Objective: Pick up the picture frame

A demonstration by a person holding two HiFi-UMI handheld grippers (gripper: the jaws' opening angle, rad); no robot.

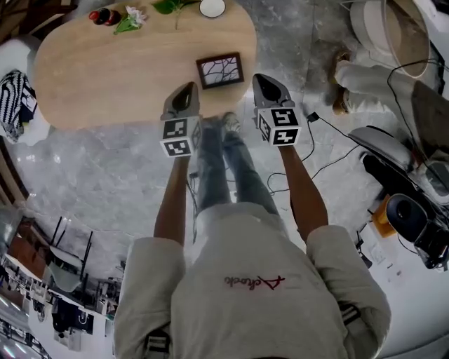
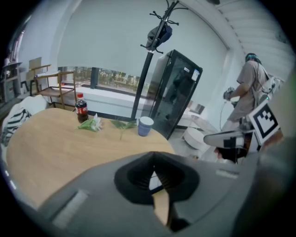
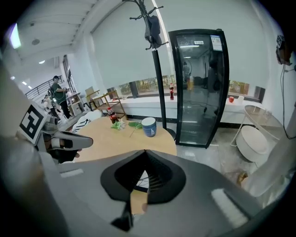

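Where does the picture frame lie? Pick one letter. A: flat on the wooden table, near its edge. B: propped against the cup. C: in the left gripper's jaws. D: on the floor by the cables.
A: in the head view the picture frame lies flat on the table by its near edge, with nothing gripping it.

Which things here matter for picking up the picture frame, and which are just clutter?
Job:
- picture frame, flat near the table's near edge
- left gripper, shut, empty
- right gripper, shut, empty
- wooden table under the frame

Lying about:
- cola bottle
- flower
- green leaf
- blue cup
- striped cloth beside the table
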